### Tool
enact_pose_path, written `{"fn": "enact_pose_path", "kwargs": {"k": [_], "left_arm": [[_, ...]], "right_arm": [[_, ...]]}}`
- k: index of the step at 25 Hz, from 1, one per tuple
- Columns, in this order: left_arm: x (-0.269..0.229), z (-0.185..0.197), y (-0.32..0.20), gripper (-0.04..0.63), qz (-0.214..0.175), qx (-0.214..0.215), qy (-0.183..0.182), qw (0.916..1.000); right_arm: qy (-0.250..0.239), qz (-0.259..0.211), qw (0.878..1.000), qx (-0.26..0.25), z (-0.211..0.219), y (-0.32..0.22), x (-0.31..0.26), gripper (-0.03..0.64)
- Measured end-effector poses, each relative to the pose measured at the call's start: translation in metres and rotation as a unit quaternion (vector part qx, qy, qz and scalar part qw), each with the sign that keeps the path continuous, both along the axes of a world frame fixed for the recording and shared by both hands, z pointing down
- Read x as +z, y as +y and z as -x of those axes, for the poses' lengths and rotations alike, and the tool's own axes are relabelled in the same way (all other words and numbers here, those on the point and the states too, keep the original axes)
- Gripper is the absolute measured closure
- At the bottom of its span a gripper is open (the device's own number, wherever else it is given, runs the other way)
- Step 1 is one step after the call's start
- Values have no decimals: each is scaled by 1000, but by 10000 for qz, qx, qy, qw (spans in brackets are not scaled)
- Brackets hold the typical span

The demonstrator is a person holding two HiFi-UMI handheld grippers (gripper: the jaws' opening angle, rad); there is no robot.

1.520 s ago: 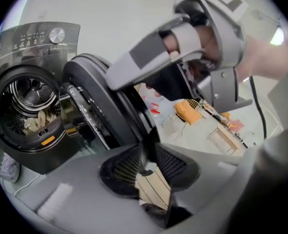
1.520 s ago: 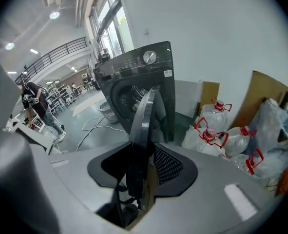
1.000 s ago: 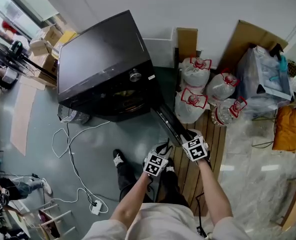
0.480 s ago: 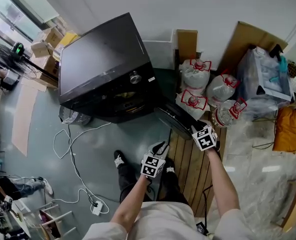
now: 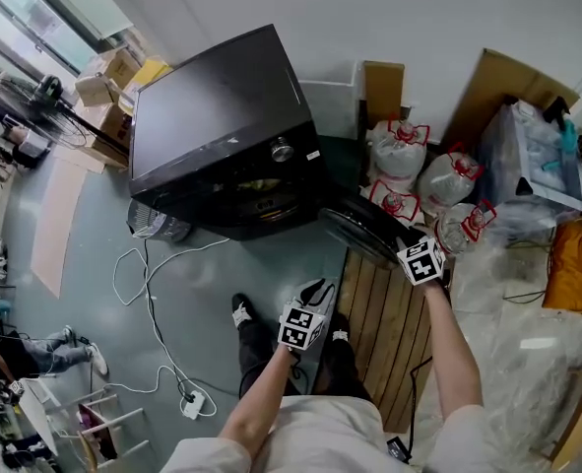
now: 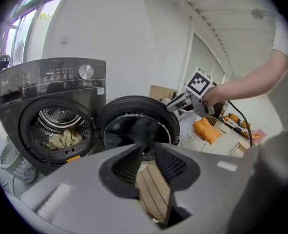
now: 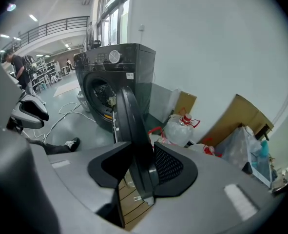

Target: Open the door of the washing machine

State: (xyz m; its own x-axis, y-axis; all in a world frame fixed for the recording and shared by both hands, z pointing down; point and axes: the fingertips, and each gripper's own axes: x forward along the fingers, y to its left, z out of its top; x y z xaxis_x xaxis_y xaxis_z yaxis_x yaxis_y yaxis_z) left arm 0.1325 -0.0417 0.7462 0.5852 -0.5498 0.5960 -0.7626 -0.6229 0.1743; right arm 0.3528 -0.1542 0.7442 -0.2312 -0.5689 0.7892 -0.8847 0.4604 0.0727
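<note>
The black front-loading washing machine (image 5: 222,126) stands at upper centre of the head view. Its round door (image 5: 364,230) is swung out to the right. My right gripper (image 5: 404,244) is shut on the door's outer edge; in the right gripper view the door rim (image 7: 129,121) runs between the pads of that gripper (image 7: 141,165). My left gripper (image 5: 317,289) hangs over the floor in front of the machine, open and holding nothing. In the left gripper view, that gripper (image 6: 144,162) faces the open drum (image 6: 61,133) with laundry inside and the door's inner side (image 6: 134,128).
Tied white bags (image 5: 399,151) and cardboard (image 5: 507,82) crowd the wall right of the machine. A slatted wooden platform (image 5: 389,313) lies under the door. A white cable (image 5: 143,284) and power strip (image 5: 192,402) trail on the floor at left. A basket (image 5: 158,227) sits by the machine's left corner.
My right gripper has moved to the right with the door's edge in it, and the door has swung further open. The left gripper has shifted only slightly.
</note>
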Motion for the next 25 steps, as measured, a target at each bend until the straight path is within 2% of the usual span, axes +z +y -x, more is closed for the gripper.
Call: {"fn": "enact_pose_path", "kwargs": {"k": [8,12,16,21,25], "left_arm": [[-11,14,-8,440,-99,-286,76,9995],[-25,32,-17,440,-229,-636,174,9976],[-46,54,-28,440,-431,-1025,292,9934],[-72,82,-31,440,-681,-1435,397,9865],[-92,106,-26,440,-845,-1745,475,9799]], "right_arm": [[5,77,10000,-8,0,0,2,483],[134,83,9999,6,-1,4,-2,486],[44,-91,9999,-25,10,6,-27,486],[-408,-636,9971,-104,63,8,-77,486],[-860,-787,9929,-223,121,21,-97,486]]}}
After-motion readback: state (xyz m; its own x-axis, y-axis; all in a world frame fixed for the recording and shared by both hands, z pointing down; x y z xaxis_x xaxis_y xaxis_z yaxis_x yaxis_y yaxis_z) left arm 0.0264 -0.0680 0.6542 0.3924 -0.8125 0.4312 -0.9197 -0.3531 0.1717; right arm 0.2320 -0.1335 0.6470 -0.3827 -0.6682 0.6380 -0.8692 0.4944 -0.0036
